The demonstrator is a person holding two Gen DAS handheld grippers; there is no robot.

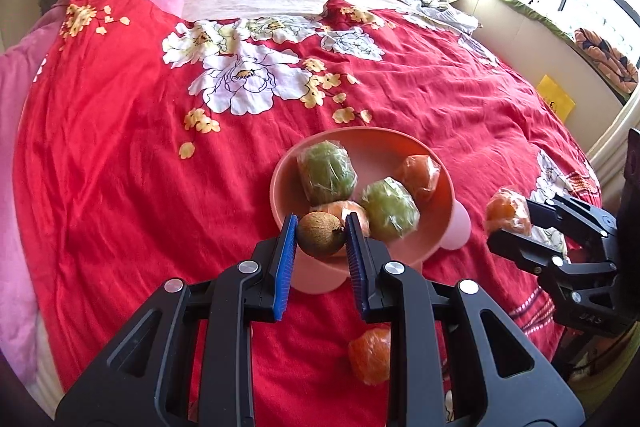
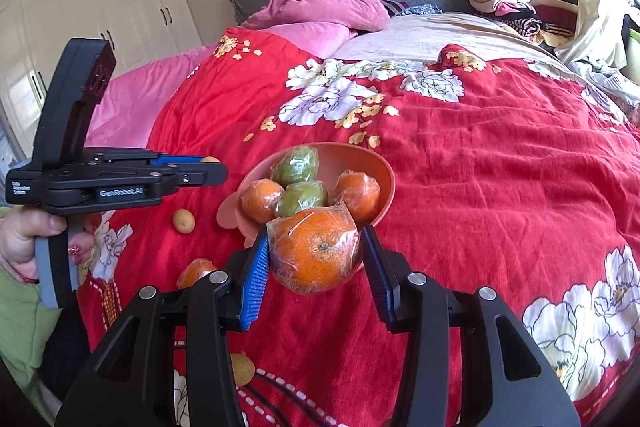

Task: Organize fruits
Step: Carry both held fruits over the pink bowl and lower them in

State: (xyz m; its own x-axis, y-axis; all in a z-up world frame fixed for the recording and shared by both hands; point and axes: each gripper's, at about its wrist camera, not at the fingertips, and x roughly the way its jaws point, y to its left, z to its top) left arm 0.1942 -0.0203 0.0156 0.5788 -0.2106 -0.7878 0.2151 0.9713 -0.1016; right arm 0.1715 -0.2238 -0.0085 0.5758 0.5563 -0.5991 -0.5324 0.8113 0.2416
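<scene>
- left gripper (image 1: pixel 321 231) clamped on a small brown fruit (image 1: pixel 321 233), pinched between the blue pads (image 1: pixel 285 263) — held over the near rim of the bowl (image 1: pixel 436 163)
- right gripper (image 2: pixel 316 259) clamped on a wrapped orange (image 2: pixel 314 253), pads pressing both sides, plastic crinkled around it; held just in front of the bowl, above the bedspread
- in the left view the right gripper sits right of the bowl, clear of it, orange in its tips
- bowl is salmon pink, on the red floral bedspread (image 1: pixel 120 167), holds two wrapped green fruits (image 1: pixel 327 173) and two wrapped oranges (image 1: pixel 418 175)
- loose wrapped orange (image 1: pixel 371 357) on the bedspread below the left gripper, near side of the bowl
- small yellow fruit (image 2: pixel 183 221) on the bedspread left of the bowl in the right view — another yellow one (image 2: pixel 242 369) near the bottom edge
- pink pillows (image 2: pixel 320 9) at the head of the bed, pile of folded clothes (image 2: pixel 516 1) at the far right
</scene>
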